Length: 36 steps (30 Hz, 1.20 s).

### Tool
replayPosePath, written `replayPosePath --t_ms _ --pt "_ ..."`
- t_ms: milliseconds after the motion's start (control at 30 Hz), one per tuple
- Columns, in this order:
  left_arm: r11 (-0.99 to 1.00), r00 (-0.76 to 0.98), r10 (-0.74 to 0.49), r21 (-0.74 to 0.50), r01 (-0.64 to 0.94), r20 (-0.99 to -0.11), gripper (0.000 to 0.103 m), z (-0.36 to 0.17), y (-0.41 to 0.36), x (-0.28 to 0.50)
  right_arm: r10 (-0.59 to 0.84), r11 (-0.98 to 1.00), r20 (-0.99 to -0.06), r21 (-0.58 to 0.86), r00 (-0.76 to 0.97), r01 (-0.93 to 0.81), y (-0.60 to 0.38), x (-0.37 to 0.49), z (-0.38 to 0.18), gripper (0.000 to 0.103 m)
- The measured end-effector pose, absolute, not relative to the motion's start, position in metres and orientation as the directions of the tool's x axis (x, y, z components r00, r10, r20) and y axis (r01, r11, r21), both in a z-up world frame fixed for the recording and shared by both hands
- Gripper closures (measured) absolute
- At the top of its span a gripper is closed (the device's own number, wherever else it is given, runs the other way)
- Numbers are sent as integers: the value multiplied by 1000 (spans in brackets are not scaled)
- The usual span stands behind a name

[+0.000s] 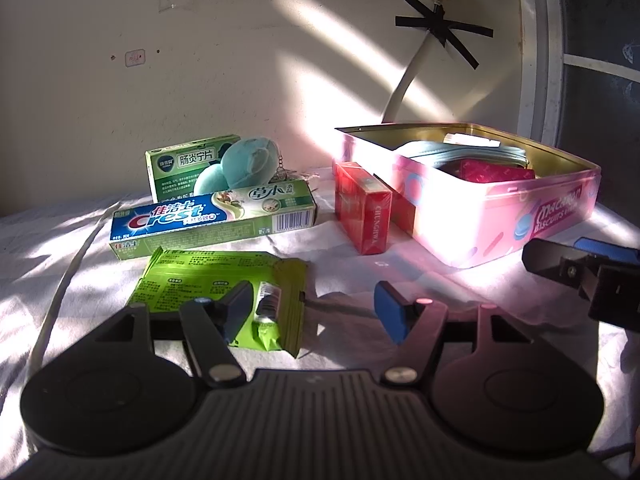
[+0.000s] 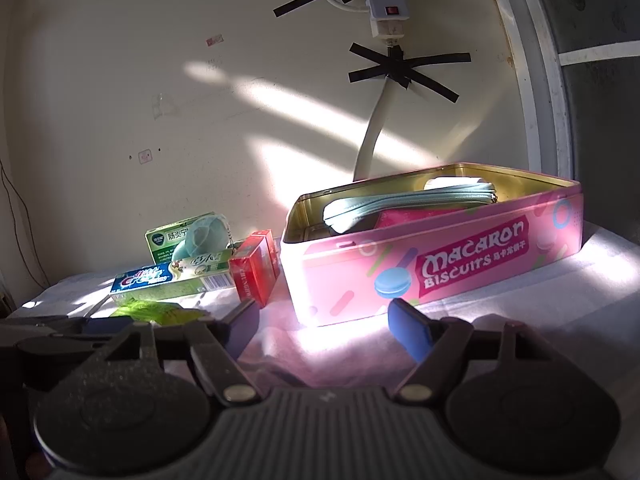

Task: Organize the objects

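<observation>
My left gripper (image 1: 316, 308) is open and low over the white cloth. A flat green packet (image 1: 216, 280) lies under its left finger, and the packet's right end reaches into the gap with no pad pressing on it. Behind the packet are a Crest toothpaste box (image 1: 212, 220), a green medicine box (image 1: 180, 164) and a teal plush ball charm (image 1: 244, 164). A red cigarette pack (image 1: 368, 208) stands beside the open pink biscuit tin (image 1: 500, 216), which holds a teal zip pouch (image 1: 460, 152) and a red item. My right gripper (image 2: 326, 320) is open and empty in front of the tin (image 2: 440, 264).
A white cable (image 1: 60, 292) runs along the cloth at the left. On the wall behind, a power strip (image 2: 384, 4) hangs with its cord taped by black strips. A window frame (image 2: 548, 80) rises at the right.
</observation>
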<state>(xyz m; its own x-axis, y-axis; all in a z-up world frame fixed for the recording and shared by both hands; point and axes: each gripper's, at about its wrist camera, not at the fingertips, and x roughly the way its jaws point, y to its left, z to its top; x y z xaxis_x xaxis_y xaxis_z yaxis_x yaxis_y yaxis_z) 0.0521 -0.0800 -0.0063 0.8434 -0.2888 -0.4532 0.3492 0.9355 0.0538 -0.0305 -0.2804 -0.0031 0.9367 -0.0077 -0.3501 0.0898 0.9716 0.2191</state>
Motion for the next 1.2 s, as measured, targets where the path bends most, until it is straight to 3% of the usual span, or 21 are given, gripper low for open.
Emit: replayPosePath --t_ms 400,633,733,900,1033,1133,1200 --pt "938 829 -308 -3 346 -467 34 0 -58 54 15 981 -393 184 919 63 -271 -22 0 29" --pt "968 865 -240 -44 247 -441 35 27 23 73 235 965 -438 212 868 -155 -243 6 17 27" --pt "977 849 -215 -101 190 -483 36 33 55 101 315 948 -498 213 808 -238 -216 33 18 27" --pt "926 740 -364 -307 221 -566 38 23 79 139 410 912 -560 277 720 -303 -186 69 11 27" --pt "899 670 -430 -354 258 -605 38 7 69 154 413 909 -600 229 685 -348 -164 82 1 27" --pt "893 655 -449 -336 300 -608 49 -3 56 152 399 911 -617 180 678 -371 -152 88 -6 25" --pt "860 611 -510 -369 352 -605 57 -2 47 146 391 908 -621 143 679 -393 -144 88 -5 38"
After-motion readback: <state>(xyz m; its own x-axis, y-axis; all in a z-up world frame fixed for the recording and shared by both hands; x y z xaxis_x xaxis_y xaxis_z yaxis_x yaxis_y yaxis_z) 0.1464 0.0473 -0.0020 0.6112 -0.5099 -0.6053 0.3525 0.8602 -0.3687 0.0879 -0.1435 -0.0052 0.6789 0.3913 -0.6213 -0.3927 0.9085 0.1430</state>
